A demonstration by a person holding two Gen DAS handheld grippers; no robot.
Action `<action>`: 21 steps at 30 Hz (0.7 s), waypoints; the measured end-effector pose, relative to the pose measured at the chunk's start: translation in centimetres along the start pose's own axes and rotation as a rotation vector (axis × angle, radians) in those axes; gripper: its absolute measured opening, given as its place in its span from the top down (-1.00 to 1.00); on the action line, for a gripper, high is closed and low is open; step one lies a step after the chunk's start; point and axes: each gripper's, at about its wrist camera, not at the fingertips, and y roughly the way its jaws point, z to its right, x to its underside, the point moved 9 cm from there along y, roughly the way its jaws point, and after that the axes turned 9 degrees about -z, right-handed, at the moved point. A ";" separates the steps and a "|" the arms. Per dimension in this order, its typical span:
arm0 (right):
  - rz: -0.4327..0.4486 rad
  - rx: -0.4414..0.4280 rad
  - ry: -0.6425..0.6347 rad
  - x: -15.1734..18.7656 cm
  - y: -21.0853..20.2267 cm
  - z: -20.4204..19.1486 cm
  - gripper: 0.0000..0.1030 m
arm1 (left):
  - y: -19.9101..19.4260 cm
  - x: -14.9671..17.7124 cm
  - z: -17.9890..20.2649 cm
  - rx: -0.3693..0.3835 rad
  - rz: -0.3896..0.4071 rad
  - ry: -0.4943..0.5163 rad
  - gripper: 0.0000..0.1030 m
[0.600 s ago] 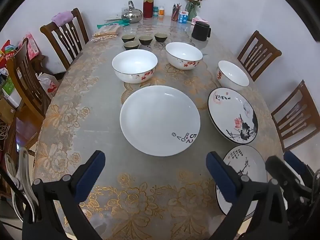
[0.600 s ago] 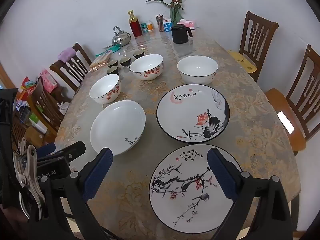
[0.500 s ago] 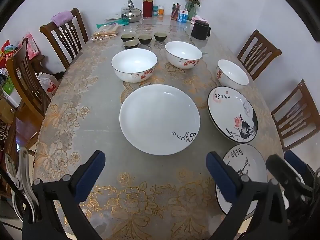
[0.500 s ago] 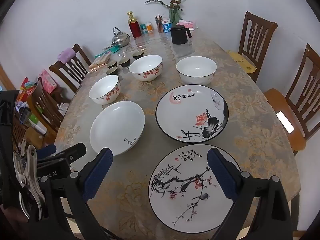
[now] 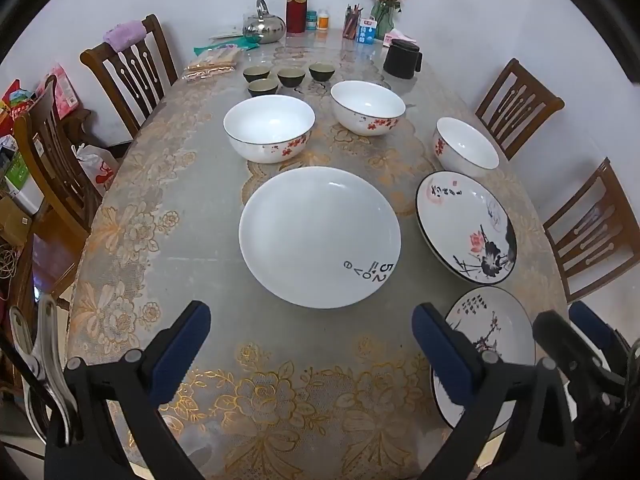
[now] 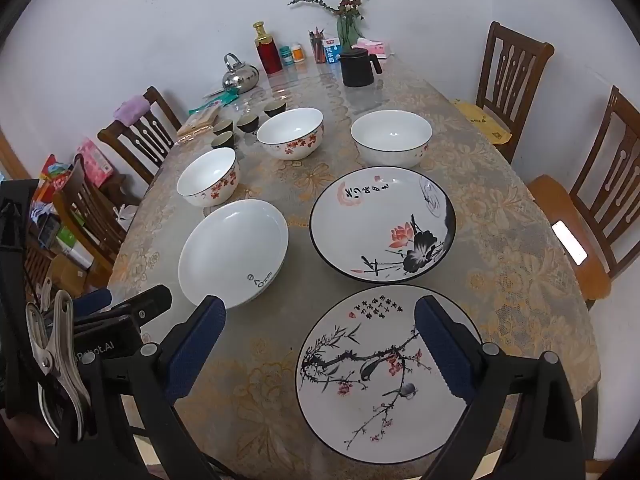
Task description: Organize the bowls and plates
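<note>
Both grippers are angled down at the table with nothing in them. Left gripper (image 5: pixel 310 338) has its blue-padded jaws spread wide, hanging over the near edge. Right gripper (image 6: pixel 320 334) is just beside it, jaws equally wide apart, also gripping nothing.

Plates (image 6: pixel 380 224): 3
Bowls (image 6: pixel 290 132): 3
Small dark cups (image 5: pixel 291 77): 4
Chairs (image 5: pixel 132 64): 4
Kettle (image 5: pixel 264 26): 1
Black mug (image 6: pixel 357 67): 1
</note>
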 end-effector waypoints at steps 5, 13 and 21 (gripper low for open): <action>-0.004 -0.006 -0.002 0.0 -0.2 0.0 -0.90 | 0.1 0.1 0.1 0.004 0.000 0.004 -0.99; -0.007 -0.003 -0.005 0.2 0.0 -0.2 -0.90 | 0.2 0.1 0.2 0.005 -0.008 0.007 -0.99; -0.006 -0.005 -0.002 0.3 -0.1 -0.3 -0.90 | 0.2 0.1 0.2 0.004 -0.008 0.005 -0.99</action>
